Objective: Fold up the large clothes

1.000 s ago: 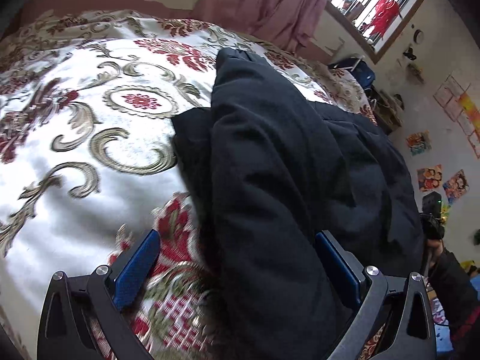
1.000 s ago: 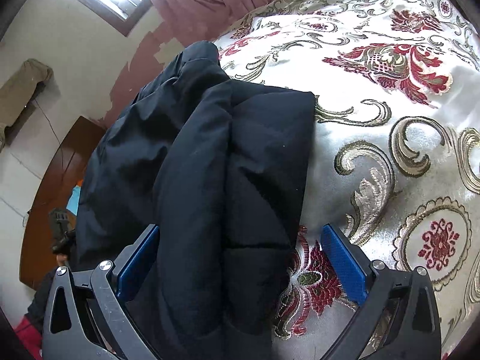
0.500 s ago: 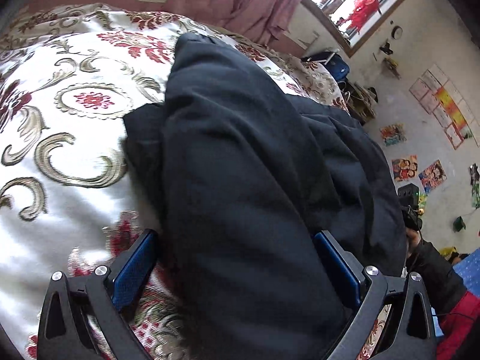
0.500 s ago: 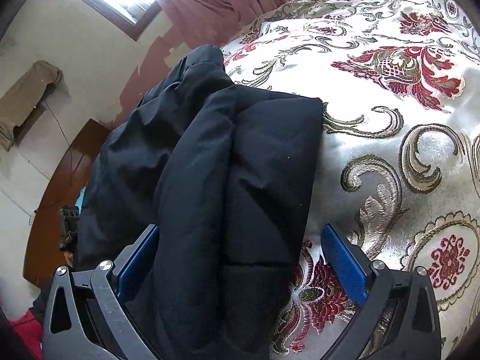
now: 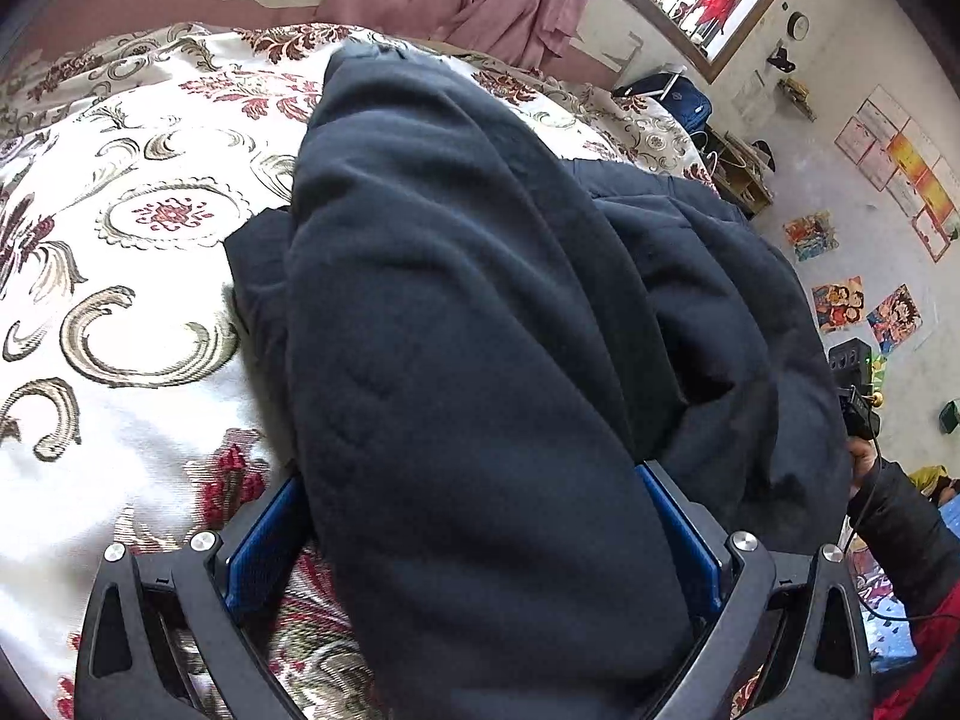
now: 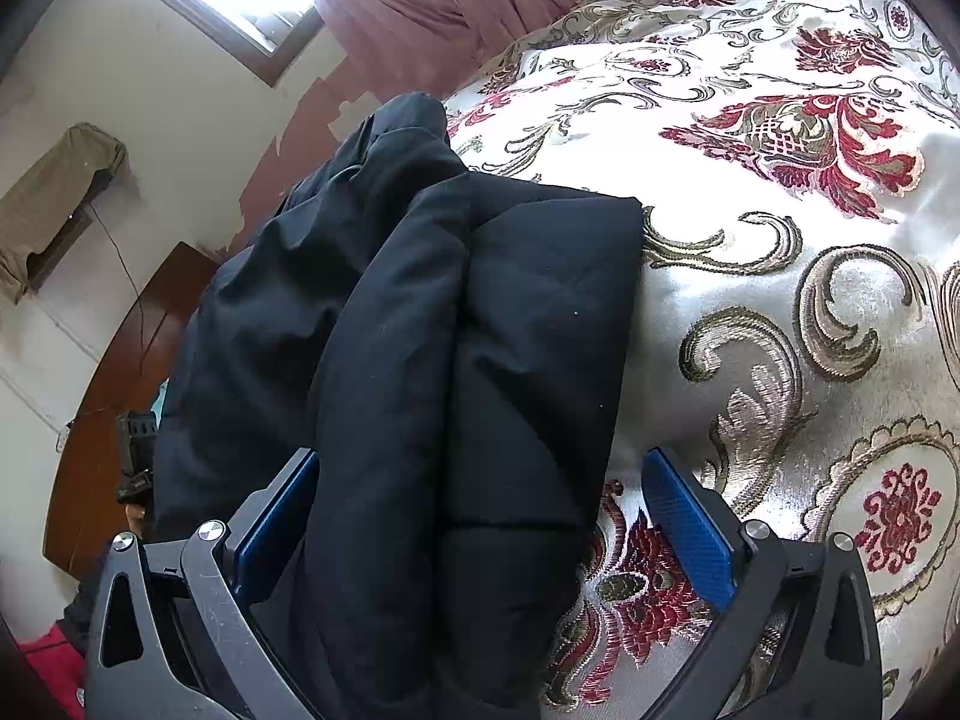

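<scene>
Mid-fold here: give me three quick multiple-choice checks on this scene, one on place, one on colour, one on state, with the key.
1. Where does the dark navy padded coat lie?
A. on the floral satin bedspread
B. on a wooden floor
C. on a chair

2. What colour are the finger pads?
A. red
B. blue
C. green

3. How does the right hand-held gripper stand?
A. shut on a sleeve
B. open, astride the coat
C. out of view

Key:
1 A, patterned cloth surrounds the coat.
2 B, both pads show blue.
3 B, a gap separates the right pad from the fabric.
</scene>
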A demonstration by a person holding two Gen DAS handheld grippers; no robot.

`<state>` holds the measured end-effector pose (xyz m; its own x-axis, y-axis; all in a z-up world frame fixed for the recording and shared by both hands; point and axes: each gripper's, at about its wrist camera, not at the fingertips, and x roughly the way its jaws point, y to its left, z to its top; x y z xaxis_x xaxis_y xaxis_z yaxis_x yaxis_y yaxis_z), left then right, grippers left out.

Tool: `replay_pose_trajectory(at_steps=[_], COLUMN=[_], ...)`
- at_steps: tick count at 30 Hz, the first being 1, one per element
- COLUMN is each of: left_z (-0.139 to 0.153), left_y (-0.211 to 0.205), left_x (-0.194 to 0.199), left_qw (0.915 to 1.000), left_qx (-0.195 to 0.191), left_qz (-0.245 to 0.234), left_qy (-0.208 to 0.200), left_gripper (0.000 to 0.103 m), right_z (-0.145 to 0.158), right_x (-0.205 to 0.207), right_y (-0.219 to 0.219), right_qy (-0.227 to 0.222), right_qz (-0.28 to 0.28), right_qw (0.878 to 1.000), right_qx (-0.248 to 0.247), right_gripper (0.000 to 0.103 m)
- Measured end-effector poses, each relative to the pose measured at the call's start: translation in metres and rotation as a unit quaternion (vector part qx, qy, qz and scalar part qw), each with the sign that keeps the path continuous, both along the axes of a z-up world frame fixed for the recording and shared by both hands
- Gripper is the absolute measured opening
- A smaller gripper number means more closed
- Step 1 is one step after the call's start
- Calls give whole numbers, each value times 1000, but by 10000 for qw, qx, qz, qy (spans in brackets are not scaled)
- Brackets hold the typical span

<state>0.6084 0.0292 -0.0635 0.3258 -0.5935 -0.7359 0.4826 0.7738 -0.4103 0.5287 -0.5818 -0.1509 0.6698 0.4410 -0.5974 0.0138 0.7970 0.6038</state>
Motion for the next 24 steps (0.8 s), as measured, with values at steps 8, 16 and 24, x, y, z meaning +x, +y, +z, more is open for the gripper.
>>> replay_pose_trajectory(at_steps=[8,16,24], left_z=[-3,3,15], left_y=[10,6,-3], left_x=[1,2,-6], left_qw=[9998,9984,9968], left_qx=[-173,-361,-395], left_qz=[83,365,614], left_qy=[-4,233,340], left_gripper=[97,52,29], right_z=[-5,0,24], right_x=[-2,-1,-18], right_y=[-3,2,17], right_qy=[-58,118,-81], right_qz=[-4,-34,-1], right_qw=[10000,9999,9994], right_qx=[74,-64,-348], right_gripper=[102,102,62])
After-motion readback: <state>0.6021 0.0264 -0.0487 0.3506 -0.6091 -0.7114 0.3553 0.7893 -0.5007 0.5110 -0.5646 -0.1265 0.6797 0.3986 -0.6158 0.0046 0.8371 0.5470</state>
